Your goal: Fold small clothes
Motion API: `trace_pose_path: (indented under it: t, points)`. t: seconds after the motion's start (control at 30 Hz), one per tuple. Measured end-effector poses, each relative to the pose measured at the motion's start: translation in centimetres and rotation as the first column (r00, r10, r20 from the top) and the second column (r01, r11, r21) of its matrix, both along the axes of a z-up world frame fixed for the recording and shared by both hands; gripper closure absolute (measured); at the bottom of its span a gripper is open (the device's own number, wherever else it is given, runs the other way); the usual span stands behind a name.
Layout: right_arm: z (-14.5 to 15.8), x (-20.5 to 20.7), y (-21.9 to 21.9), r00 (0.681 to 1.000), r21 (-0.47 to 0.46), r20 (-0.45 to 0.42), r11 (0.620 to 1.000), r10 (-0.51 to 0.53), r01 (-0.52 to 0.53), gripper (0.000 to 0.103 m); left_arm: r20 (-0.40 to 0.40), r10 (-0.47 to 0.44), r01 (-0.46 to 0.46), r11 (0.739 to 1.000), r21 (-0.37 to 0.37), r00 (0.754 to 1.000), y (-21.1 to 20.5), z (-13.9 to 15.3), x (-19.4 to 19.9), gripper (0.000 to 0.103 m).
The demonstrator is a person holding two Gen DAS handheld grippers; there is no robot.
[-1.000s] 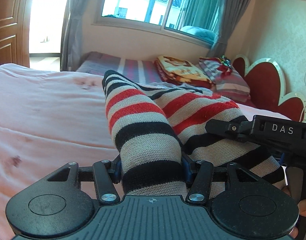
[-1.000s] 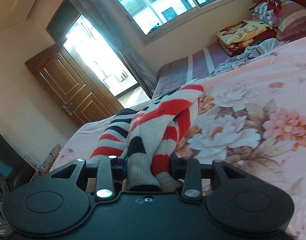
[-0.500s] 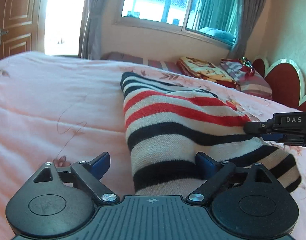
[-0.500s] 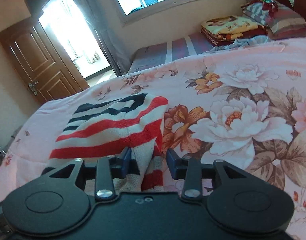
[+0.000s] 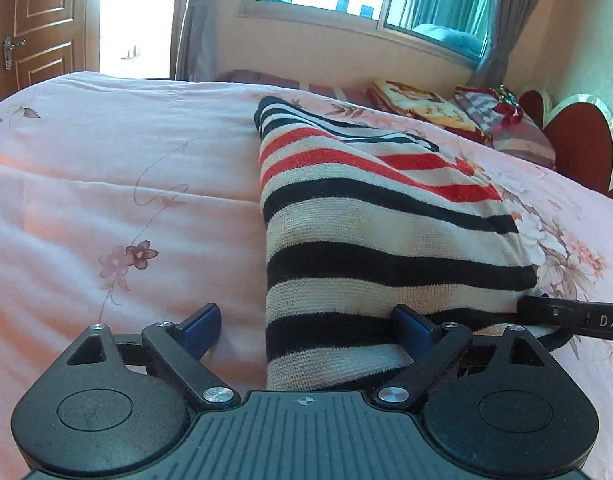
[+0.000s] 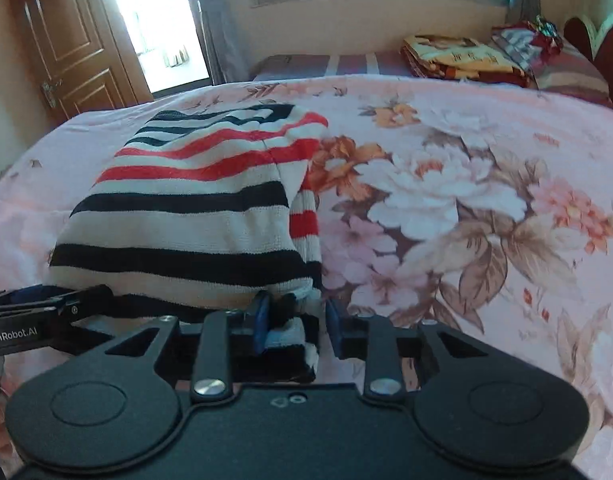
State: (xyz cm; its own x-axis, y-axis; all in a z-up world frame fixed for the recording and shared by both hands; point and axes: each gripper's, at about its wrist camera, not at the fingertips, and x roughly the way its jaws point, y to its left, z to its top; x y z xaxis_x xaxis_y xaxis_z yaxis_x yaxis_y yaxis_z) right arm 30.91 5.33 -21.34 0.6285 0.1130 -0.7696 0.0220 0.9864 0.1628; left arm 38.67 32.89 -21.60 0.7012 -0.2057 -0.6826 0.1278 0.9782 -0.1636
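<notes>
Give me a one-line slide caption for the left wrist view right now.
Left gripper open over the near edge of a red, black and cream striped knit garment lying on a pink floral bedspread.

Red, black and cream striped sweater (image 5: pixel 370 216), pink floral bedspread (image 5: pixel 106 184)

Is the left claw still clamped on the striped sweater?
No: in the left wrist view the left claw stands wide open, its left pad out over the bedspread, clear of the striped sweater.

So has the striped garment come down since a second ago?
Yes. The striped garment hung bunched above the pink bedspread, against the window; now it lies spread flat on it. The left gripper has opened off it.
</notes>
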Motion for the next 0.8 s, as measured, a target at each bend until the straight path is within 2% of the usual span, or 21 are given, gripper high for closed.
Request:
trace_pose_path:
  t: [0.2,0.27,0.3,0.33,0.4,0.43,0.5,0.53,0.63,0.7,0.8]
  points:
    - [3.5,-2.3,0.8,0.993,-0.007,0.116,0.999,-0.038,0.039,0.071,0.017,0.003,-0.003,1.0,0.01,1.0,0.0,2.1,-2.0,0.011]
    - [2.0,-1.5,1.4,0.999,-0.071,0.033,0.997,-0.034,0.036,0.071,0.003,0.006,-0.006,1.0,0.022,1.0,-0.5,1.9,-2.0,0.011]
    - [0.9,-1.1,1.2,0.999,-0.074,-0.016,0.996,-0.041,0.04,0.07,-0.015,0.007,-0.006,0.999,0.034,1.0,-0.9,1.6,-1.8,0.011]
    - [0.3,-1.1,0.9,0.998,-0.048,-0.037,0.997,-0.055,0.053,0.069,-0.043,0.003,-0.001,0.999,0.041,0.999,-1.1,1.2,-1.6,0.011]
    - [1.0,-1.8,0.7,0.996,-0.01,-0.023,0.996,-0.084,0.084,0.068,-0.058,0.011,-0.009,0.999,0.034,0.998,-1.3,0.8,-1.5,0.011]
    - [1.4,-2.2,0.8,0.996,-0.009,-0.011,0.996,-0.088,0.088,0.066,-0.058,0.017,-0.015,0.999,0.037,0.998,-1.4,0.9,-1.6,0.011]
    - [2.4,-3.0,1.1,0.996,-0.022,0.027,0.996,-0.082,0.083,0.049,-0.045,0.009,-0.008,0.999,0.034,0.999,-1.5,1.6,-1.9,0.011]
    - [2.9,-3.4,1.1,0.996,-0.031,0.045,0.996,-0.079,0.081,0.048,-0.025,-0.002,0.003,0.999,0.035,1.0,-1.6,2.2,-2.0,0.011]
    - [4.3,-3.9,1.0,0.992,-0.038,0.091,0.996,-0.083,0.086,0.051,0.026,-0.028,0.027,0.998,0.055,0.999,-2.0,3.8,-2.2,0.011]
    - [5.0,-3.9,1.0,0.988,-0.04,0.119,0.994,-0.093,0.099,0.058,0.028,-0.032,0.031,0.999,0.045,0.999,-2.1,4.7,-1.8,0.011]
    - [6.0,-3.8,1.4,0.985,-0.043,0.148,0.995,-0.087,0.094,0.059,0.032,-0.035,0.034,0.999,0.03,0.999,-2.2,5.5,-1.1,0.011]
